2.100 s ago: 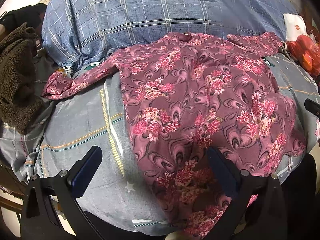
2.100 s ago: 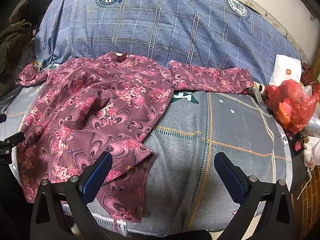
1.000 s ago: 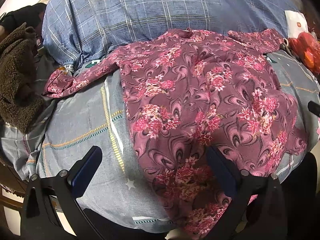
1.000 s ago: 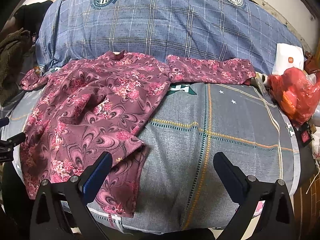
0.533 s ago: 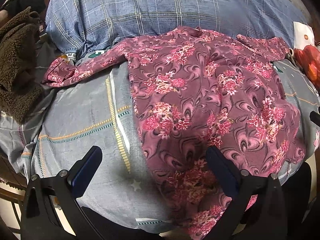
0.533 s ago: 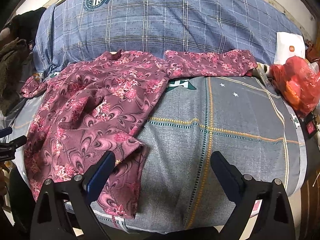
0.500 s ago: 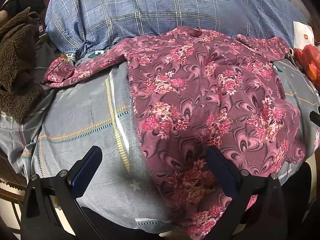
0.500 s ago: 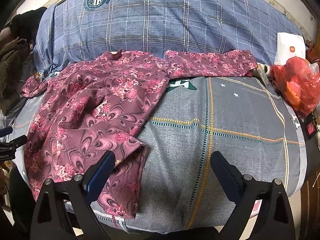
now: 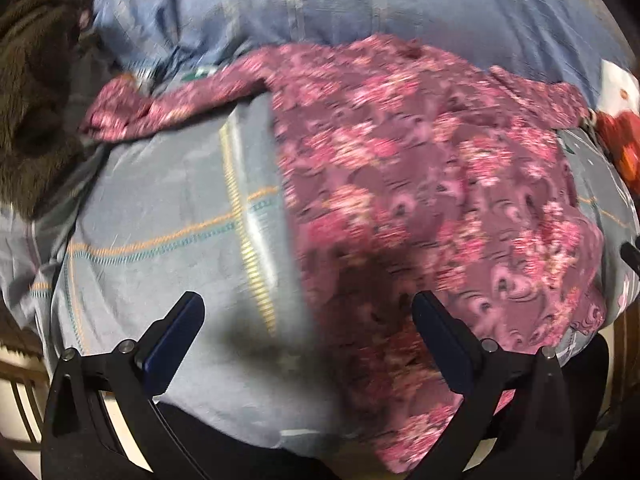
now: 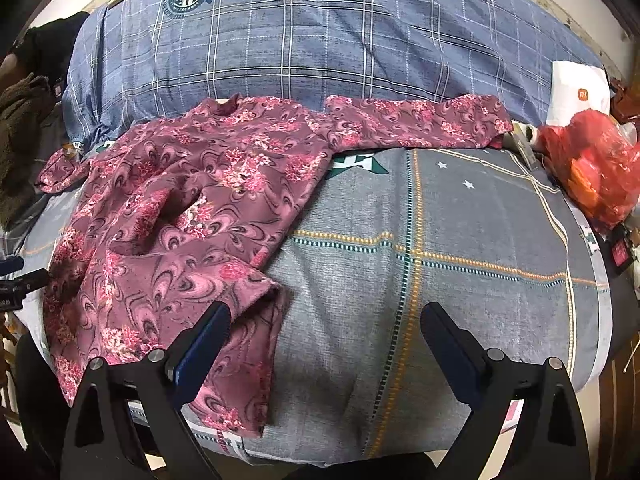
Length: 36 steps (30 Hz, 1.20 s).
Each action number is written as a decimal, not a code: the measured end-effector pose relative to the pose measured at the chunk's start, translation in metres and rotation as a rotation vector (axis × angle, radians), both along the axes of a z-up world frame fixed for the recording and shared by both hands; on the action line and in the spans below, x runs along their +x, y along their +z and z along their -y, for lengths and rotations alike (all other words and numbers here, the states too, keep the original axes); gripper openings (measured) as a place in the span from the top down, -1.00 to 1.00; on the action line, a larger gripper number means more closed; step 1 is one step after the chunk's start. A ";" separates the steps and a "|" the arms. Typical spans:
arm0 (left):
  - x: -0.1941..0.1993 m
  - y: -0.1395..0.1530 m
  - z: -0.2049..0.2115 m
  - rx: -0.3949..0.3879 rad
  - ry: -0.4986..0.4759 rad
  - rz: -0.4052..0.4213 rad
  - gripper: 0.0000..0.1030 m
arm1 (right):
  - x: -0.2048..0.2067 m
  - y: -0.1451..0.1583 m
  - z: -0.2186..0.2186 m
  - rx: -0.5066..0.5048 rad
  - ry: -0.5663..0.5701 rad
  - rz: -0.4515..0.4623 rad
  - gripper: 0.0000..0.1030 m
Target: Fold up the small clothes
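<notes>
My left gripper (image 9: 306, 330) was spread wide, nothing between the fingers; my right gripper (image 10: 326, 340) was spread wide too, also empty, both hovering over the near edge of the bed. The floral top (image 10: 180, 216) lay unfolded on the grey bedsheet (image 10: 460, 240), body toward the near left, neck up against the blue plaid quilt (image 10: 320, 40). One sleeve (image 10: 416, 122) stretched flat to the right along the quilt edge; the other sleeve (image 9: 160, 108) ran left, its end bunched. In the right wrist view my left-hand finger covered part of the hem corner, which was turned over and hung off the bed edge. The left wrist view was motion-blurred, so the print and creases on the top (image 9: 420, 184) were hard to read there, and the lower hem ran behind my right-hand finger and out of frame. A brown fuzzy garment (image 9: 32, 92) sat at the far left, cut off by the lens edge. A red plastic bag (image 10: 596, 168) sat at the right bed edge, contents not readable, with a white box (image 10: 578, 94) behind it, partly hidden by the bag. The tip of the other tool showed at the far left edge of the right wrist view, too small to read.
</notes>
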<state>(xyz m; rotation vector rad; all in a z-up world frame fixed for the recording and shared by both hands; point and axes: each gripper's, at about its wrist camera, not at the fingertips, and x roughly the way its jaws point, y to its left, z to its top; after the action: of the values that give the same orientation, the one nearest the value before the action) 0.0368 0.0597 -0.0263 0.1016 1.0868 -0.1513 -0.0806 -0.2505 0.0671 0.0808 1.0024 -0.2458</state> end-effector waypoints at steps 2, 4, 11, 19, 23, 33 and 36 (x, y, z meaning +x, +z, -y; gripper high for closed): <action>0.001 -0.005 -0.008 -0.015 0.015 -0.043 -1.00 | -0.002 -0.002 0.003 0.006 -0.005 -0.001 -0.86; -0.002 -0.013 -0.008 -0.046 0.002 -0.100 -1.00 | -0.002 -0.005 0.005 0.014 -0.007 -0.007 -0.86; -0.022 -0.031 0.025 -0.170 -0.122 -0.230 0.57 | -0.001 -0.013 0.004 0.059 -0.001 -0.028 -0.86; -0.012 0.019 -0.011 -0.268 -0.060 -0.119 0.92 | -0.009 -0.035 -0.012 0.195 0.129 -0.121 -0.87; -0.010 0.032 -0.028 -0.278 -0.031 -0.090 0.92 | -0.008 -0.052 -0.030 0.270 0.192 -0.157 -0.26; -0.022 0.026 -0.031 -0.255 -0.059 -0.154 0.91 | -0.044 0.052 0.009 0.105 0.185 0.100 0.90; -0.032 0.006 -0.033 -0.221 -0.058 -0.211 0.91 | -0.067 0.036 0.016 0.102 0.204 -0.053 0.90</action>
<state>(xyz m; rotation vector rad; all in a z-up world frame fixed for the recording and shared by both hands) 0.0049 0.0931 -0.0207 -0.0832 1.2703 -0.3386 -0.1476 -0.2660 0.1031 0.0642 1.0679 -0.0105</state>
